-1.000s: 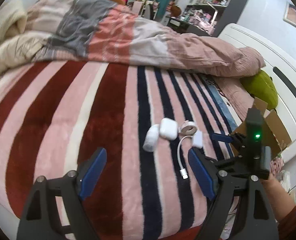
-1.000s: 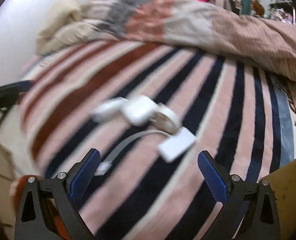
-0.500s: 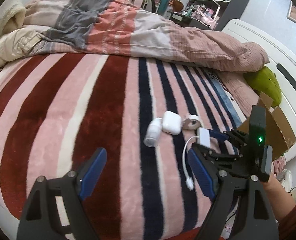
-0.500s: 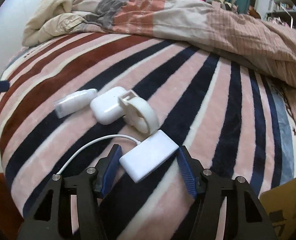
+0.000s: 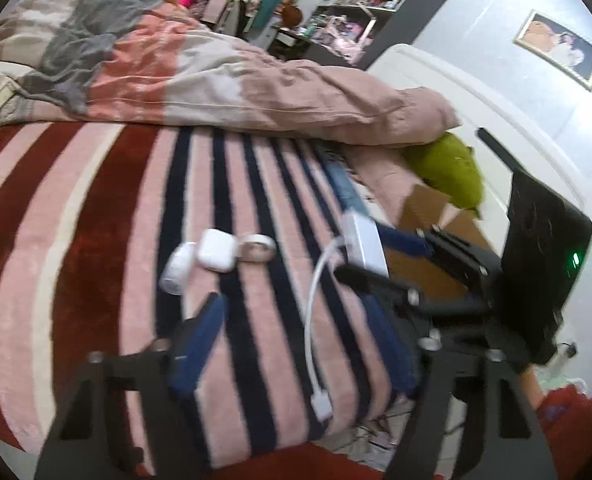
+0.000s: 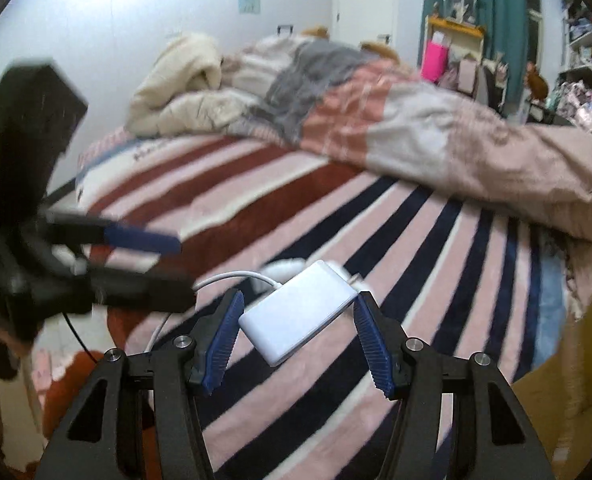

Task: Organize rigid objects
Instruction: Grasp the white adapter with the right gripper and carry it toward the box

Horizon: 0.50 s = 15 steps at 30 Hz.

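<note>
The right gripper point(image 6: 297, 334), closed on the white adapter point(image 6: 299, 317), has lifted it off the striped blanket point(image 6: 435, 248), cable point(image 5: 315, 320) dangling; the left gripper point(image 5: 296, 344) hangs open, empty.

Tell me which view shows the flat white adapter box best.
The right wrist view: the flat white adapter box sits large and central, gripped between the right gripper fingers. The left wrist view shows it smaller, edge-on and blurred, with its white cable hanging down.

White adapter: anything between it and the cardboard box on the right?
Nothing visible. The right gripper holds the white adapter above the striped blanket, its cable trailing; the cardboard box lies just beyond the bed edge. The earbud case sits to the left, out of that path.
</note>
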Each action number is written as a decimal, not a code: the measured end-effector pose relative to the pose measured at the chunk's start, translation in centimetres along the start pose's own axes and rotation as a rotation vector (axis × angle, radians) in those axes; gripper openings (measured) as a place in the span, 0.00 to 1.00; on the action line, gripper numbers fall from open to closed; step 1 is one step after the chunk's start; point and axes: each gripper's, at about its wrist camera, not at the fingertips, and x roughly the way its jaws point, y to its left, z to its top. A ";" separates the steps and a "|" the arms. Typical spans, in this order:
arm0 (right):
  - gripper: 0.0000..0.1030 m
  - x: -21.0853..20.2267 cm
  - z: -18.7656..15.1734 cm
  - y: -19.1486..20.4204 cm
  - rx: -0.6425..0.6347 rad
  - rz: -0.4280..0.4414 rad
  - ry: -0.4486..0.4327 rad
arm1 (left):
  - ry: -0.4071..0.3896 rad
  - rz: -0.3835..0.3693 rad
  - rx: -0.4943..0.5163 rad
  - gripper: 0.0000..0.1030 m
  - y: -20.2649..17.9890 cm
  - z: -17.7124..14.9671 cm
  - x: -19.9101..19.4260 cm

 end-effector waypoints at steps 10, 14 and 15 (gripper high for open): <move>0.52 -6.9 0.8 -4.4 0.098 -0.058 -0.133 | 0.025 -0.098 0.112 0.07 -7.5 0.5 1.3; 0.52 -9.6 0.4 -6.7 0.116 -0.099 -0.164 | 0.039 -0.115 0.146 0.07 -10.4 1.4 2.7; 0.52 -10.1 0.2 -7.2 0.118 -0.115 -0.166 | 0.046 -0.121 0.160 0.07 -11.3 1.6 3.2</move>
